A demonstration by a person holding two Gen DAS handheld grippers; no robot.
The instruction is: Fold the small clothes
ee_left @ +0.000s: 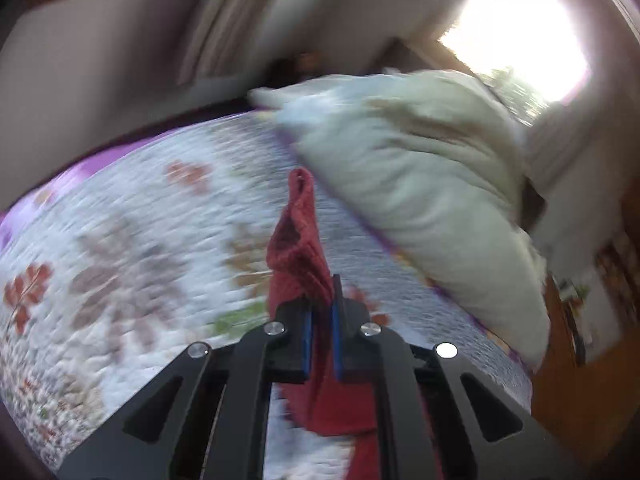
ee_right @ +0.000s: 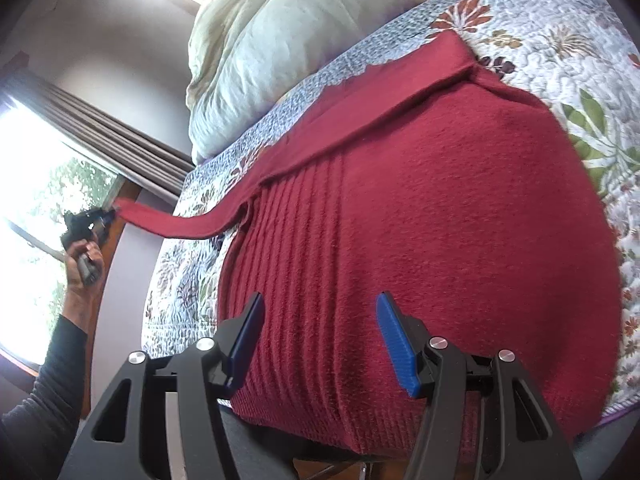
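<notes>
Our left gripper (ee_left: 320, 316) pinches the sleeve (ee_right: 176, 228) of the red sweater (ee_right: 420, 240), stretched out past the bed's left edge; our right gripper (ee_right: 320, 320) hovers wide open over the near hem. The body lies flat on the floral quilt (ee_right: 560, 80). We judge that pulling harder could drag and rumple it, or slip the cuff free

Floral quilted bed (ee_right: 540, 32) bears red sweater (ee_right: 440, 200), pillow (ee_right: 256, 48).

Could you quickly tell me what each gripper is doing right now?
Left tongs: shut on the sweater's sleeve.
Right tongs: open, holding nothing, above the sweater.
</notes>
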